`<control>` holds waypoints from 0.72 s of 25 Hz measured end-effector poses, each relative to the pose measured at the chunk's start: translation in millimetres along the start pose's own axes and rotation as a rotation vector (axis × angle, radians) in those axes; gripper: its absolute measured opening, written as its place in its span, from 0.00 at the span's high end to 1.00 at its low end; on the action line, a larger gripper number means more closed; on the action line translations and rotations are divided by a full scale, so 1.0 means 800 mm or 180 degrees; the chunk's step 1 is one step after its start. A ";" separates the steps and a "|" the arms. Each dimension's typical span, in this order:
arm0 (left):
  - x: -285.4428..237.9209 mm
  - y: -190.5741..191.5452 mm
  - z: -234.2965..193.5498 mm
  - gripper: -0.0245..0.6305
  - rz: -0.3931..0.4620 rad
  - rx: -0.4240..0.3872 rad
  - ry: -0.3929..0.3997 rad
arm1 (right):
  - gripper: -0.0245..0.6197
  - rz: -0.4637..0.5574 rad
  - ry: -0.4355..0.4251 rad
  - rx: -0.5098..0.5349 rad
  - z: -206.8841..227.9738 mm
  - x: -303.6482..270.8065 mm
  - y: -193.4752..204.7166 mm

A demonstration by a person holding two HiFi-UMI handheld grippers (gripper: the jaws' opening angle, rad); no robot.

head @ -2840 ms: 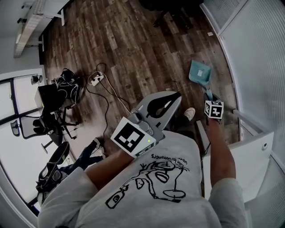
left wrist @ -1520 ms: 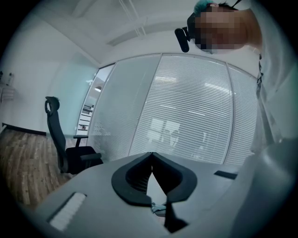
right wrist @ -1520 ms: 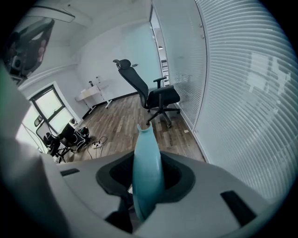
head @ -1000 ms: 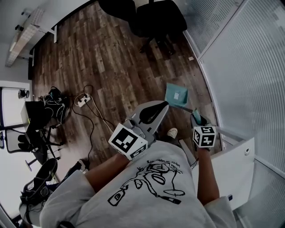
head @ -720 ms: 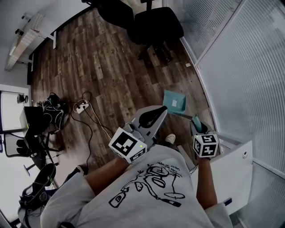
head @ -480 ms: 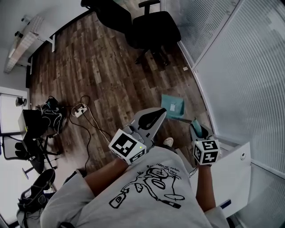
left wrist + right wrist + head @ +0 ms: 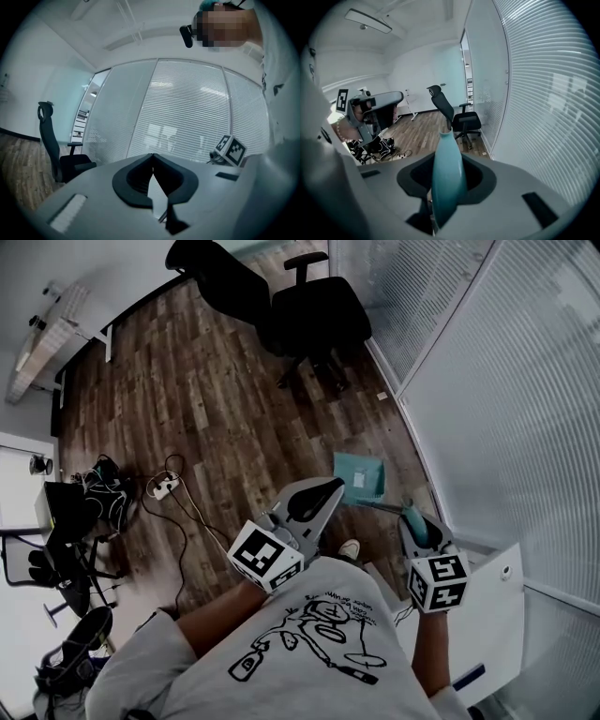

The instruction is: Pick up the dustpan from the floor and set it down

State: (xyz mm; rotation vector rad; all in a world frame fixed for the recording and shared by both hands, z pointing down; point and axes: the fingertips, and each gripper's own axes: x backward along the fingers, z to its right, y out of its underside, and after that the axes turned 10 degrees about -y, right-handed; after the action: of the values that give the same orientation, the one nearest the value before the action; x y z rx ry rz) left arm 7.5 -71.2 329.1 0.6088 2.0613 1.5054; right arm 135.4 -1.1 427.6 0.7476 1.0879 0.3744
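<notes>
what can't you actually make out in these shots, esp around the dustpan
- Whether the dustpan is clear of the floor: the head view looks almost straight down on it.
- The dustpan's scoop, right gripper view: hidden behind its own handle, which fills the right claw.
- The floor at the person's feet, head view: covered by the shirt.
- The lower part of the left gripper view: blocked by the left claw.

Dustpan (image 7: pixel 359 476) looks like smooth teal plastic, handle (image 7: pixel 447 173) slightly glossy — floor (image 7: pixel 216 390) is dark wood planks, grainy and matt. Left gripper (image 7: pixel 334 485) and right gripper (image 7: pixel 411 514) — matt grey plastic shells.
</notes>
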 end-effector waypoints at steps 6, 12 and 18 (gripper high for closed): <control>-0.003 0.001 -0.001 0.96 0.0010 -0.0008 -0.0026 | 0.82 0.0035 0.0018 0.0098 -0.006 0.024 -0.016; -0.003 0.004 0.000 0.96 -0.0020 -0.0008 -0.0029 | 0.82 0.0055 0.0037 0.0095 -0.006 0.033 -0.020; -0.005 0.009 -0.002 0.96 -0.0038 -0.0002 -0.0033 | 0.82 0.0032 0.0026 0.0117 -0.005 0.025 -0.015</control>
State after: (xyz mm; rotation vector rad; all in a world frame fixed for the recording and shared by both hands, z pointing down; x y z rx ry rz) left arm 10.0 -72.5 336.9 0.6018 2.0531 1.4931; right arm 139.7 4.0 405.2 0.7850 1.1014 0.3670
